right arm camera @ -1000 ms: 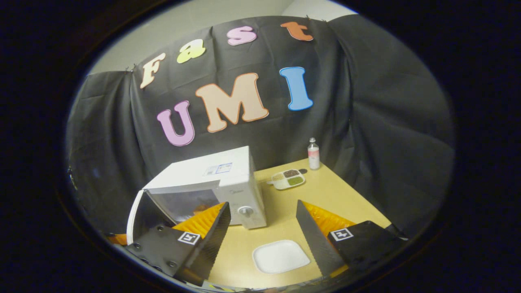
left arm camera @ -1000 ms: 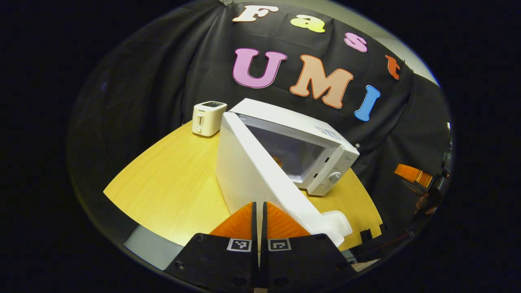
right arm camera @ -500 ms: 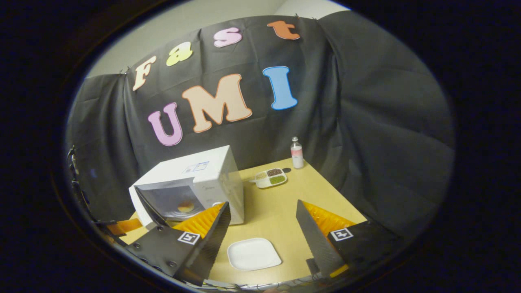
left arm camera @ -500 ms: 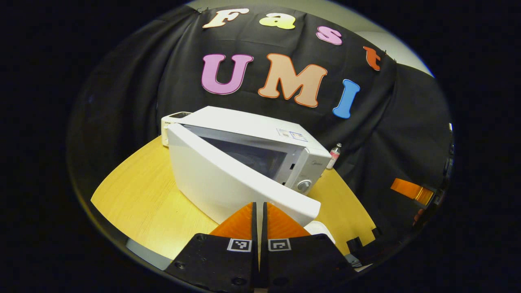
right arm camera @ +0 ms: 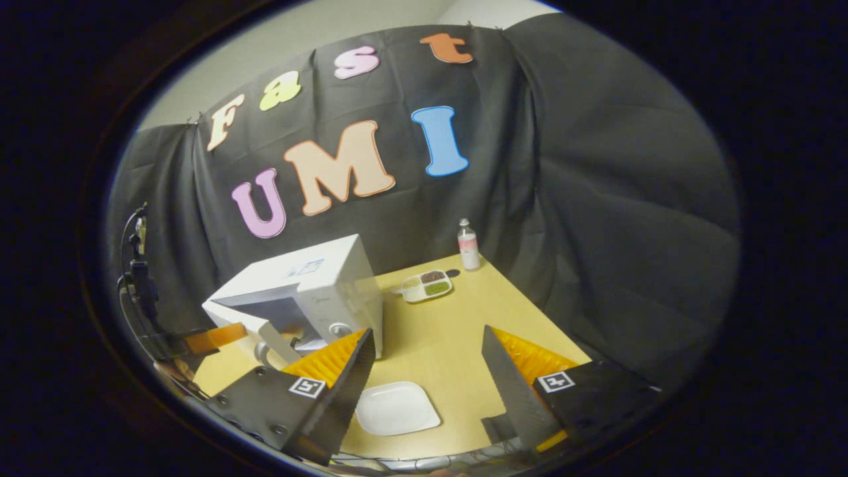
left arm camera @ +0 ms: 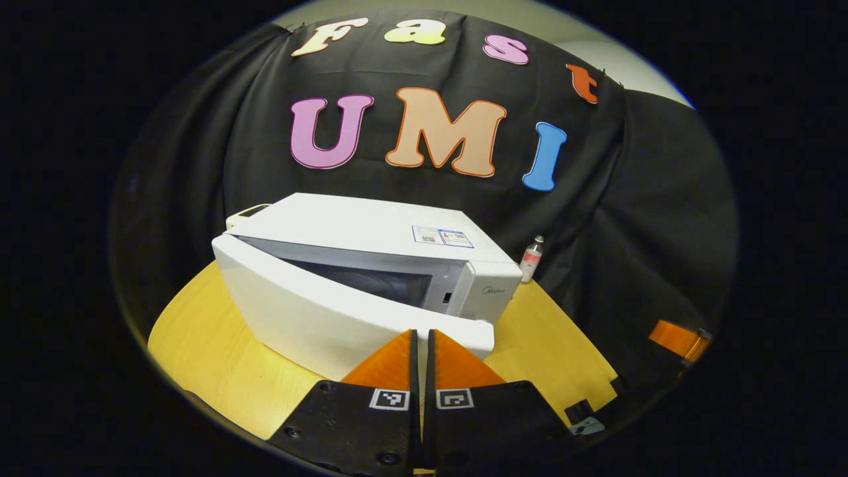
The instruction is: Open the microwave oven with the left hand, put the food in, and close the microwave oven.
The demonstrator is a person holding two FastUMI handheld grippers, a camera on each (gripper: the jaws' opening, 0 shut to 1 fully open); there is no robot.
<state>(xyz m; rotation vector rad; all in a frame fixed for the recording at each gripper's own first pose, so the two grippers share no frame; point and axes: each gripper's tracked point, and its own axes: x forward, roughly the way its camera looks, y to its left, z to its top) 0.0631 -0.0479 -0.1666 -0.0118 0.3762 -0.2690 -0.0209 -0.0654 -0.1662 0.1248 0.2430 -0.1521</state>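
My left gripper (left arm camera: 421, 341) has its two fingers pressed together with nothing between them, their tips right against the outer face of the white microwave door (left arm camera: 331, 315). The door stands only a little ajar, its free edge just beside the control panel side of the boxy white microwave oven (left arm camera: 371, 228), with a narrow wedge of dark cavity showing behind it. The oven sits on the light wooden table (left arm camera: 199, 344), and a small clear bottle with a pink label (left arm camera: 530, 258) stands at the table's far edge, just past the oven's right corner.

My right gripper (right arm camera: 427, 361) hangs well apart from the oven with its fingers spread wide and empty. Between them, on the table, lies a square white plate (right arm camera: 396, 407) with nothing on it. Farther back, a white divided tray with brown and green fillings (right arm camera: 426, 286) lies near the bottle. From this side I see the oven's door nearly shut, and the left gripper at the door on the left. I cannot tell from either view where the food now lies inside the oven.
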